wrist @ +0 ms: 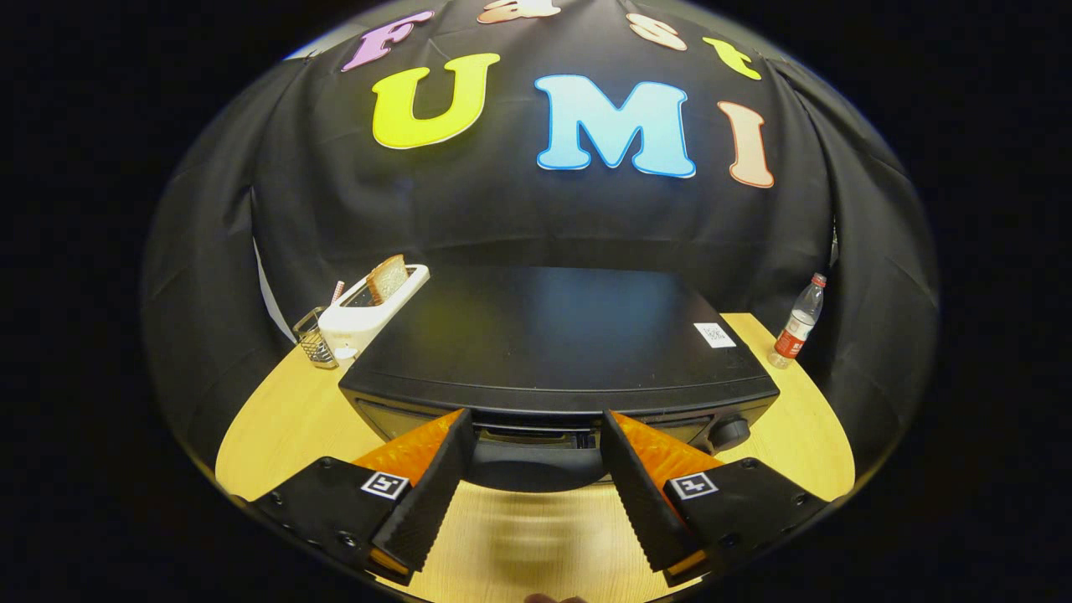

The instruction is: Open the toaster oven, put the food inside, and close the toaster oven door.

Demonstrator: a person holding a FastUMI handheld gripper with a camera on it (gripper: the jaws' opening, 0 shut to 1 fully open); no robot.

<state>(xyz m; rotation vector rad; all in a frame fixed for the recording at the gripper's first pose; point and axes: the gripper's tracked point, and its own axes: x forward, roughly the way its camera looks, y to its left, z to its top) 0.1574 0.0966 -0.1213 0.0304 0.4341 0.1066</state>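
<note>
Your tongs (536, 423) are released, fingers spread either side of the toaster oven (557, 343) door handle (536, 465), not pressing it. Oven sits on the table (276, 419) at 12 o'clock, door shut. Bread slice (387, 278) stands in the white toaster (368, 310) at 10 o'clock; bottle (800, 322) at 2.

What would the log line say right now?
gripper: open, astride door handle | toaster oven: closed | food: not inside yet
</note>
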